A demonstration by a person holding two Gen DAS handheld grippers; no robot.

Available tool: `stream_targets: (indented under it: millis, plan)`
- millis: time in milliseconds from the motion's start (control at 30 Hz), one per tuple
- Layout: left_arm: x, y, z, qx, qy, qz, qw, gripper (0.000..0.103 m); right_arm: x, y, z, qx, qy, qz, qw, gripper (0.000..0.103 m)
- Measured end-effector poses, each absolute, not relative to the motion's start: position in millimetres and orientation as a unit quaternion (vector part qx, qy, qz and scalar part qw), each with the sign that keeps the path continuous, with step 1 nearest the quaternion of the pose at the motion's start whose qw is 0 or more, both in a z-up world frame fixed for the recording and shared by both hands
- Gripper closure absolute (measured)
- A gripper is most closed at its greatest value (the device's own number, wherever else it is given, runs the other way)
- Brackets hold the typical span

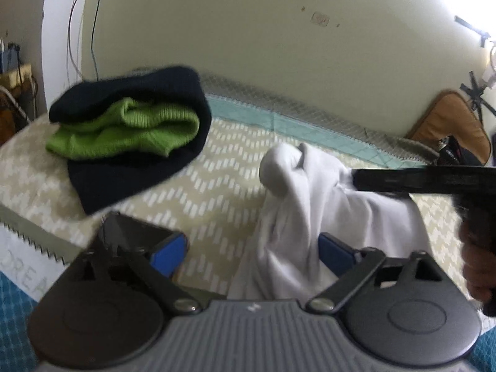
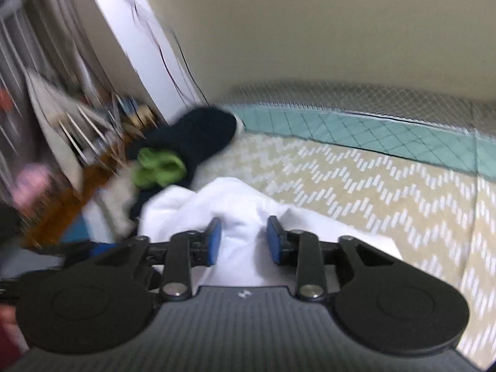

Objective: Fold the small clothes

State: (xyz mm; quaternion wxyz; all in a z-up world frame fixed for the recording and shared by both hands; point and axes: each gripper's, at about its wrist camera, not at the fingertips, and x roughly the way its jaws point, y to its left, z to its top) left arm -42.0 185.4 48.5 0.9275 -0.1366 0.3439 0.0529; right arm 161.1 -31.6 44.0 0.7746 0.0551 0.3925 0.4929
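On patterned bedcover [image 1: 217, 186], white garment [image 1: 310, 217] bunched upright.

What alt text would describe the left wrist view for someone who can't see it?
A white garment lies bunched on a patterned bedspread, between the open left gripper's blue fingers. The right gripper reaches in at its top edge; a folded dark and green pile sits behind.

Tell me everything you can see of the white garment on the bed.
The white garment is soft, plain cloth, crumpled and bunched into folds, lying on the chevron-patterned bedspread. One rounded bulge rises at its top. The right gripper has it between its part-open blue fingers; the left gripper stands wide open at its edge. The dark and green knitwear lies apart.
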Motion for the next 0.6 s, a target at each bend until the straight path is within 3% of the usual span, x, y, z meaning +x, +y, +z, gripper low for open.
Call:
stream_targets:
  millis: [33,67,167,367,433,467,600]
  plan:
    - [-43.0,185.5,50.3,-0.135,0.34,0.049,0.929,0.001,157.7,-51.8,47.9,0.097,0.381,0.498,0.773,0.041]
    - [-42.6,184.6,52.1,-0.136,0.34,0.046,0.93,0.001,154.3,-66.6,48.4,0.131,0.367,0.495,0.777,0.032]
    - [-33.3,188.8,52.3,-0.15,0.351,0.037,0.923,0.0,140.1,-111.2,42.8,0.185,0.35,0.471,0.788,0.032]
    - [-18.8,193.5,40.0,-0.195,0.381,0.004,0.904,0.001,132.3,-147.4,7.4,0.245,0.406,0.436,0.764,0.031]
    - [-16.2,194.9,34.4,-0.219,0.392,-0.012,0.893,0.002,131.0,-135.3,-2.9,0.238,0.43,0.44,0.751,0.031]
    - [-17.2,194.2,34.0,-0.22,0.387,-0.011,0.895,0.002,130.5,-125.3,-7.5,0.226,0.445,0.443,0.745,0.036]
    - [-23.8,194.8,30.5,-0.248,0.373,-0.024,0.894,0.002,121.1,-91.5,0.8,0.163,0.424,0.449,0.769,0.032]
